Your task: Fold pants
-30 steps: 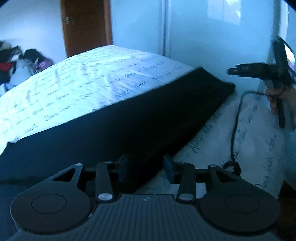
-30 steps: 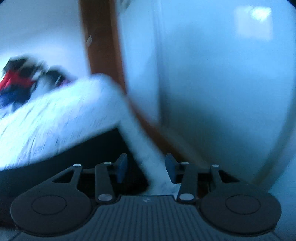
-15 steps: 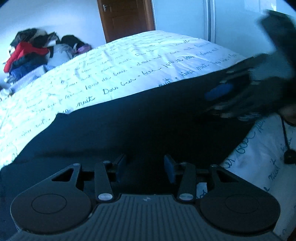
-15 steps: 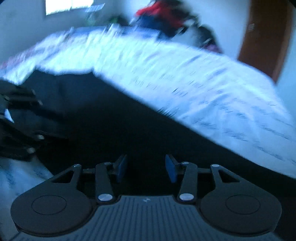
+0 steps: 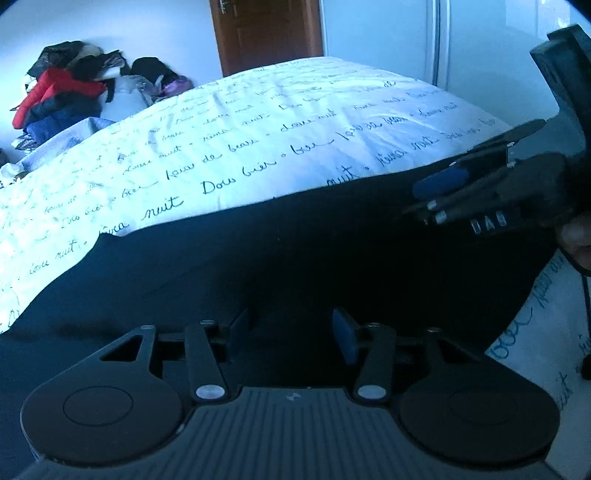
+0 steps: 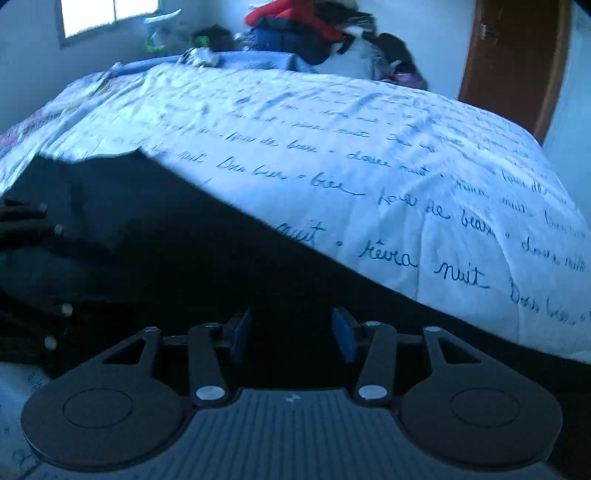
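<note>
Black pants [image 5: 295, 258] lie flat along the near edge of a bed, and they also show in the right wrist view [image 6: 184, 266]. My left gripper [image 5: 291, 338] is open and empty, low over the pants. My right gripper [image 6: 291, 334] is open and empty over the pants too. In the left wrist view the right gripper [image 5: 424, 199] shows at the right, hovering above the pants. In the right wrist view part of the left gripper shows at the far left edge.
The bed has a white cover with blue handwriting [image 5: 258, 147] [image 6: 369, 166]. A pile of clothes [image 5: 66, 92] [image 6: 306, 29] lies at the bed's far end. A brown door [image 5: 269, 33] stands behind. A black cable [image 5: 585, 295] hangs at the right.
Both grippers have swung in over the pants. The right gripper turned from facing the wall to facing across the bed. Both stayed open.
</note>
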Demonstrator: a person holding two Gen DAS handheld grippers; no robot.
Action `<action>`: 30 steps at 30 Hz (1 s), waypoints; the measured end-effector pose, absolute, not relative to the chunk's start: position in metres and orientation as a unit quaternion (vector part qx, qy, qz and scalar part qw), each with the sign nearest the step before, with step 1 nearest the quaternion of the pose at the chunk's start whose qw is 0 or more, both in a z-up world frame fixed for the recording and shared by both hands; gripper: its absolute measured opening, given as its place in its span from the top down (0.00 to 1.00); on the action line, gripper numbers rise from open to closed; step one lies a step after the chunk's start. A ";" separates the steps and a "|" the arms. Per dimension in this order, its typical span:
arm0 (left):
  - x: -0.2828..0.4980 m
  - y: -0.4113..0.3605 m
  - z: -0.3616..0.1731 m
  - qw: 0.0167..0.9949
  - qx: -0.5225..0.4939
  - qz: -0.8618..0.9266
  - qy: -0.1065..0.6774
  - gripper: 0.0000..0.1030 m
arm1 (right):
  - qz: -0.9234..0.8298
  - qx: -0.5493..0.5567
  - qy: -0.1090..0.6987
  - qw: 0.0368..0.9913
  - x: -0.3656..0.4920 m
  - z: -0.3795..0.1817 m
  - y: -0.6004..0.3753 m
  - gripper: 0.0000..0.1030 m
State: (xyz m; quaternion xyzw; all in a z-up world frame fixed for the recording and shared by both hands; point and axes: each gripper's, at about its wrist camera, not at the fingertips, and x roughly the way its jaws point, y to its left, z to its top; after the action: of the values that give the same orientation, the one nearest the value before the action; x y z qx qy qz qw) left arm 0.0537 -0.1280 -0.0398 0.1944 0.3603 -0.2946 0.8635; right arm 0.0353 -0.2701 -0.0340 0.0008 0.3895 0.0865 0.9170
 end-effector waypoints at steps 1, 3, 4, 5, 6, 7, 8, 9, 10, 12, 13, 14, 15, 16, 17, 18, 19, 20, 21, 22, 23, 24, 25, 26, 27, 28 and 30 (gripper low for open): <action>0.051 -0.129 -0.036 0.864 0.194 -0.299 0.356 0.47 | 0.073 0.018 0.382 0.921 0.033 -0.030 -0.274 0.55; 0.048 -0.130 -0.030 0.867 0.187 -0.303 0.348 0.47 | 0.054 0.022 0.359 0.931 0.023 -0.018 -0.275 0.54; 0.047 -0.132 -0.028 0.869 0.183 -0.304 0.345 0.46 | 0.059 0.027 0.351 0.934 0.021 -0.016 -0.278 0.54; 0.047 -0.135 -0.027 0.869 0.181 -0.307 0.344 0.43 | 0.068 0.035 0.348 0.934 0.016 -0.015 -0.279 0.52; 0.047 -0.139 -0.028 0.867 0.182 -0.311 0.344 0.39 | 0.076 0.041 0.353 0.932 0.011 -0.017 -0.281 0.48; 0.047 -0.145 -0.031 0.863 0.189 -0.316 0.347 0.38 | 0.078 0.039 0.362 0.928 0.010 -0.022 -0.282 0.47; 0.047 -0.151 -0.035 0.858 0.200 -0.316 0.351 0.38 | 0.070 0.032 0.375 0.924 0.009 -0.029 -0.285 0.47; 0.046 -0.157 -0.037 0.857 0.210 -0.310 0.353 0.39 | 0.052 0.028 0.378 0.924 0.006 -0.034 -0.289 0.47; 0.043 -0.161 -0.038 0.860 0.217 -0.305 0.347 0.39 | 0.034 0.039 0.365 0.930 -0.004 -0.032 -0.296 0.47; 0.037 -0.165 -0.034 0.863 0.221 -0.309 0.332 0.38 | 0.004 0.086 0.324 0.942 -0.029 -0.021 -0.313 0.46; 0.035 -0.168 -0.030 0.864 0.216 -0.315 0.327 0.38 | -0.009 0.115 0.300 0.947 -0.046 -0.014 -0.324 0.46; 0.034 -0.171 -0.028 0.865 0.211 -0.318 0.325 0.37 | -0.022 0.142 0.282 0.949 -0.061 -0.010 -0.335 0.43; 0.033 -0.175 -0.026 0.865 0.207 -0.322 0.324 0.36 | -0.040 0.170 0.264 0.948 -0.078 -0.006 -0.347 0.40; 0.033 -0.179 -0.025 0.864 0.204 -0.327 0.323 0.34 | -0.057 0.189 0.256 0.946 -0.090 -0.006 -0.356 0.39; 0.033 -0.184 -0.025 0.864 0.201 -0.329 0.324 0.33 | -0.075 0.205 0.254 0.942 -0.103 -0.007 -0.366 0.38; 0.032 -0.189 -0.026 0.863 0.201 -0.328 0.327 0.33 | -0.091 0.216 0.257 0.937 -0.111 -0.009 -0.374 0.38; 0.032 -0.194 -0.028 0.862 0.202 -0.330 0.329 0.33 | -0.108 0.227 0.261 0.932 -0.121 -0.012 -0.382 0.38; 0.030 -0.198 -0.031 0.859 0.206 -0.333 0.330 0.33 | -0.120 0.237 0.264 0.927 -0.131 -0.015 -0.389 0.38; 0.029 -0.202 -0.035 0.854 0.213 -0.338 0.333 0.33 | -0.128 0.247 0.268 0.922 -0.138 -0.018 -0.394 0.38; 0.026 -0.206 -0.039 0.849 0.224 -0.341 0.335 0.33 | -0.133 0.261 0.273 0.916 -0.145 -0.022 -0.398 0.38; 0.023 -0.207 -0.042 0.849 0.230 -0.342 0.330 0.34 | -0.138 0.273 0.275 0.912 -0.152 -0.026 -0.401 0.38; 0.020 -0.208 -0.042 0.851 0.233 -0.341 0.323 0.34 | -0.142 0.284 0.279 0.906 -0.156 -0.031 -0.405 0.38; 0.018 -0.209 -0.041 0.852 0.234 -0.342 0.321 0.34 | -0.146 0.289 0.282 0.903 -0.159 -0.035 -0.405 0.39; 0.017 -0.210 -0.039 0.851 0.228 -0.348 0.322 0.34 | -0.148 0.292 0.284 0.901 -0.160 -0.039 -0.407 0.39; 0.018 -0.211 -0.036 0.851 0.219 -0.351 0.324 0.33 | -0.147 0.297 0.283 0.900 -0.160 -0.043 -0.408 0.39; 0.019 -0.211 -0.033 0.852 0.207 -0.354 0.326 0.33 | -0.146 0.306 0.279 0.899 -0.160 -0.046 -0.411 0.39; 0.019 -0.215 -0.027 0.855 0.195 -0.356 0.323 0.33 | -0.148 0.324 0.266 0.896 -0.156 -0.050 -0.416 0.38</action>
State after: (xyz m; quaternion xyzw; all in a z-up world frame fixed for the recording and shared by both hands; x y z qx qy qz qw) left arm 0.0187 -0.2147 -0.0265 0.1946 0.3230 -0.3557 0.8552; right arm -0.1563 -0.4159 -0.0500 0.3244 0.2660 -0.1481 0.8956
